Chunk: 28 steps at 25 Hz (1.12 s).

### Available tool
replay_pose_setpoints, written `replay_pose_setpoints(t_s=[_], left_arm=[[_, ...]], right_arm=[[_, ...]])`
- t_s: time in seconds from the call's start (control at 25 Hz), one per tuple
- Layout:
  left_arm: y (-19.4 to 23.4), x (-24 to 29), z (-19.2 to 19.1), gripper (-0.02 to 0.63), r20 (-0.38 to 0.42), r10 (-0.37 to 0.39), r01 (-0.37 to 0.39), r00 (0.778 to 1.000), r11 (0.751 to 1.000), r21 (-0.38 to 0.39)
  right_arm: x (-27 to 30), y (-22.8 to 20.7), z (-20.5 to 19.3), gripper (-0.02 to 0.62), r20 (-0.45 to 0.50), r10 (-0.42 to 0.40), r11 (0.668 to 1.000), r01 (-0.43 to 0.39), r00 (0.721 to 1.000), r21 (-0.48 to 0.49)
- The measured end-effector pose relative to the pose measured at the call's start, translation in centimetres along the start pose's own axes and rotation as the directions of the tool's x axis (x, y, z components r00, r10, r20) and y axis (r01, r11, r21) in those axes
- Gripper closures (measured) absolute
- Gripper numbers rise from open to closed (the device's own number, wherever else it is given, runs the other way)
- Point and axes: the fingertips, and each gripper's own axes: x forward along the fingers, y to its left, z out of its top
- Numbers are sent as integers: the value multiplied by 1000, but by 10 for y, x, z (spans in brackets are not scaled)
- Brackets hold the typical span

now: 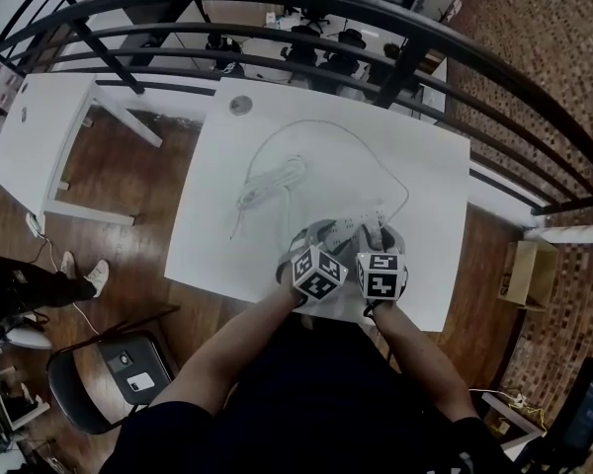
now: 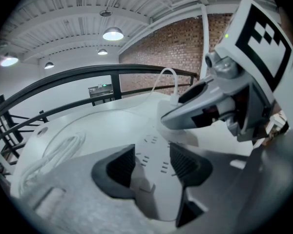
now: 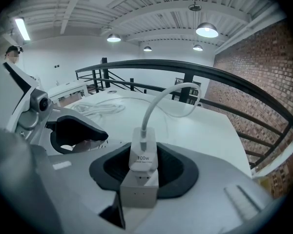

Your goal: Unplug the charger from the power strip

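Right gripper [image 3: 143,169] clamps the charger [image 3: 142,152]; left gripper [image 2: 152,164] holds the power strip [image 2: 155,189].

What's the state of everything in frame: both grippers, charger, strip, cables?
left gripper, jaws shut on the power strip
right gripper, jaws shut on the charger
charger, upright, looks seated in the power strip, not yet out
power strip, flat on the table, held
charger cable, plugged into the charger's top, slack
coiled cord, bundled, lying on the table
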Motion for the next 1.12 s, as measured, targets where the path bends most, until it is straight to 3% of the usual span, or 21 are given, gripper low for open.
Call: replay_pose_setpoints(t_s=[0.8, 1.12], left_arm=[[-1, 1, -1, 380, -5, -15, 15, 1000, 1000, 11], [1, 1, -1, 380, 0, -4, 5, 1000, 1000, 16]], right_arm=[[-1, 0, -1, 454, -17, -2, 1000, 3, 1000, 11], [-23, -2, 29, 454, 101, 20, 999, -25, 995, 43]])
